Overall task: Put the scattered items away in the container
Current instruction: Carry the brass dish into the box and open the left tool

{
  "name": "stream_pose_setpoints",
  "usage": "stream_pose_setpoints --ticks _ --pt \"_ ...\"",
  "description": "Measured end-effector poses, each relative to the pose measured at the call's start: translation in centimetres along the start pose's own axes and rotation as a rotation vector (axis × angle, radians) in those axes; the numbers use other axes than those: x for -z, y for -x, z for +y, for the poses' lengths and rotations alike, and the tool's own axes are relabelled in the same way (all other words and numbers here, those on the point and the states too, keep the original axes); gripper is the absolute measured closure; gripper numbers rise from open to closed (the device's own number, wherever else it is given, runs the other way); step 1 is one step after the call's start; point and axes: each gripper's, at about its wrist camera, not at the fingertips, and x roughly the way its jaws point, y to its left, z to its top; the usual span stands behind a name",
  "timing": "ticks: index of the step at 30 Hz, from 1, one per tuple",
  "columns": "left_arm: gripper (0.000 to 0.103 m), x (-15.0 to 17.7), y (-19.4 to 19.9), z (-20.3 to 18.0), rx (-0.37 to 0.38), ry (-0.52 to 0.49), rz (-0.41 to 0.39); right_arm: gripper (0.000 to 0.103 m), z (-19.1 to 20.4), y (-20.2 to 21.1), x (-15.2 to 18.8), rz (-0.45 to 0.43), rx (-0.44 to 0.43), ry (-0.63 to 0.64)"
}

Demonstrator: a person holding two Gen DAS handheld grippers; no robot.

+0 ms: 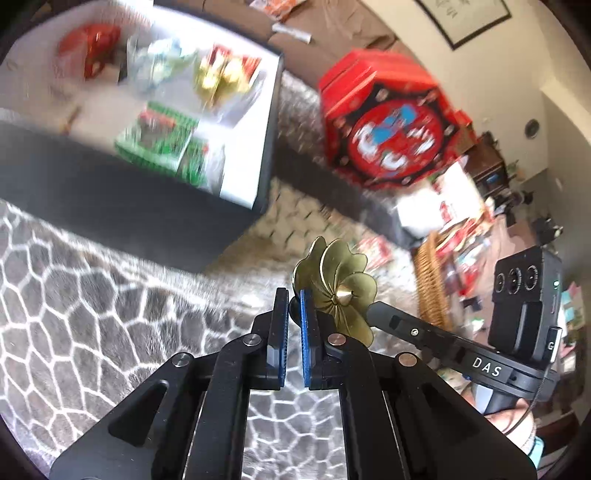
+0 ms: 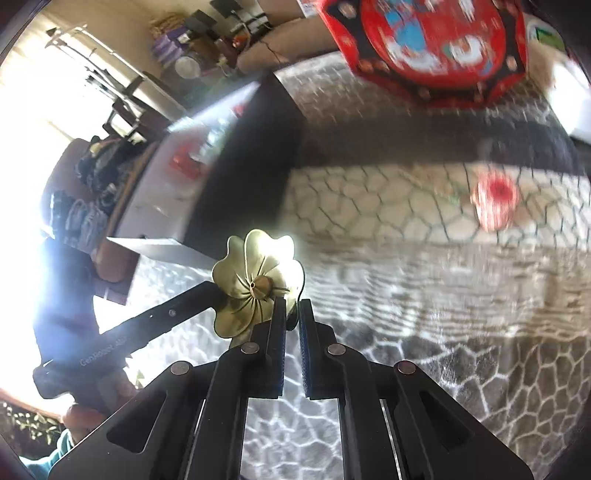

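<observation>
A grey rug [image 1: 92, 295] with a pale honeycomb pattern covers the floor of a cluttered living room, with a framed picture [image 1: 465, 18] on the far wall and bright window glare washing out the left side of the right wrist view. On the rug stands the container [image 1: 255, 147], a dark-walled box with a white inside, seen blurred to the far left in the left wrist view. It already holds a red ornament [image 1: 92, 51], a gold one [image 1: 221, 74], a pale crinkly wrapper [image 1: 159, 62] and a green packet [image 1: 162, 140]. To its right sits a red octagonal tin [image 1: 391, 122] with a festive lid, and nearer on the right a wicker basket [image 1: 430, 280]. In the right wrist view a small red-and-white item [image 2: 495, 201] lies on the rug to the far right, well apart from the container.

Both tongs meet on a gold flower-shaped ornament [image 1: 340, 288] held above the rug, near the container's near right corner. The left tongs [image 1: 294, 299] are nearly closed and appear to pinch the ornament's edge between their blue-padded fingers [image 1: 307, 332]. The right tongs [image 2: 292, 308] are likewise nearly closed at the flower's rim, its petals glaring in the window light. Each view shows the other tool's black arm reaching in behind the flower.
</observation>
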Motion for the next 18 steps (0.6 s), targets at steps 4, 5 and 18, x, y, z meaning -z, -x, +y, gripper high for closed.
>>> stream_pose_setpoints --ticks 4,5,18 --pt "0.098 -3.2 3.3 -0.1 0.017 0.010 -0.056 0.098 3.0 1.5 -3.3 -0.023 -0.028 0.014" --pt "0.098 -4.0 3.8 -0.1 0.016 0.015 -0.070 0.098 4.0 1.7 -4.3 -0.029 -0.031 0.026" --pt "0.098 -14.1 7.8 11.8 -0.090 0.130 -0.140 0.098 14.8 -11.2 -14.2 0.058 -0.142 0.073"
